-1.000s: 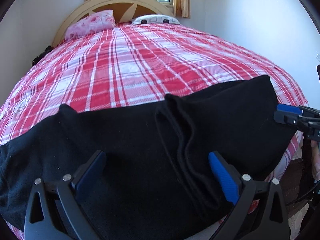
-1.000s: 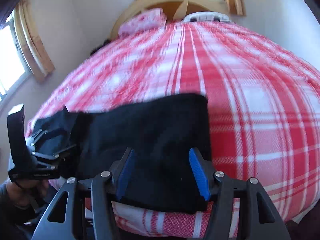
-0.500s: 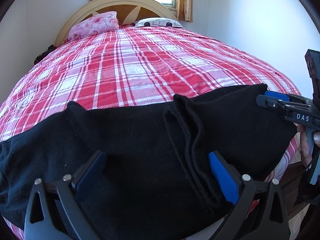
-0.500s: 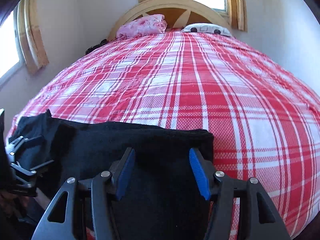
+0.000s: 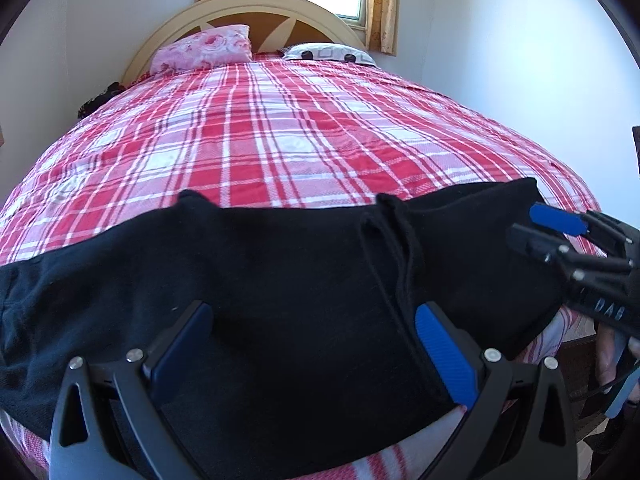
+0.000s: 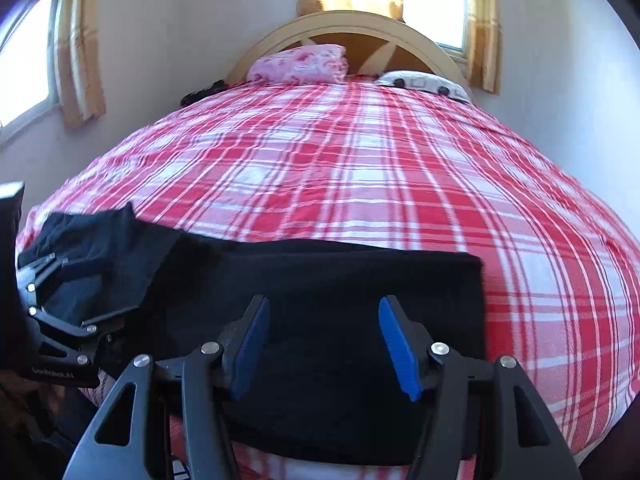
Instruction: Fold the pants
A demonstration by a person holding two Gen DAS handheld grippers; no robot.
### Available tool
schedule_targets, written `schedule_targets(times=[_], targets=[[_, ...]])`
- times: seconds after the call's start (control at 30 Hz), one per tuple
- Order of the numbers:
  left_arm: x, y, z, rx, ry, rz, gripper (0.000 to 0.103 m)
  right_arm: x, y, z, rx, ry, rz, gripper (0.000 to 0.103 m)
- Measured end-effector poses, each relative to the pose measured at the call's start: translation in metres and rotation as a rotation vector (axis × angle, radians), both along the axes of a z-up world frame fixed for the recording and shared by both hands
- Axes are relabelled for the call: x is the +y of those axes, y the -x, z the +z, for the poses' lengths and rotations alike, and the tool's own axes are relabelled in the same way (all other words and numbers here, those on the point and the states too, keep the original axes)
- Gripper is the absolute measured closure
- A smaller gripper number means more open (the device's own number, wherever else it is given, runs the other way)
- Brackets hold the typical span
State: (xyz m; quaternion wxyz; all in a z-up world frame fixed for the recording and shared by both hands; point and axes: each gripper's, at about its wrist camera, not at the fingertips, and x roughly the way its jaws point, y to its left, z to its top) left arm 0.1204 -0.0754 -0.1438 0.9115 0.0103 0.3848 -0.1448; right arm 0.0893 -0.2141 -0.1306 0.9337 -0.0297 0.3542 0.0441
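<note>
Matt black cloth pants lie on a woven checked bedspread.

Black pants lie on a red, pink and white plaid bedspread; at twelve o'clock a pink rose-print pillow, a white pillow with dark shapes, cream headboard, golden curtains

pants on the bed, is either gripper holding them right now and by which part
Neither. Both the left gripper and right gripper are open over the black pants, which lie flat on the bed, nothing pinched.
</note>
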Motion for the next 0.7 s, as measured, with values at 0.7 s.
schedule_targets(times=[0.7], targets=[[0.14,0.009,0.019,-0.054,0.076,0.295,0.0,0.109,-0.024,-0.03,0.101,-0.092,0.26,0.046]])
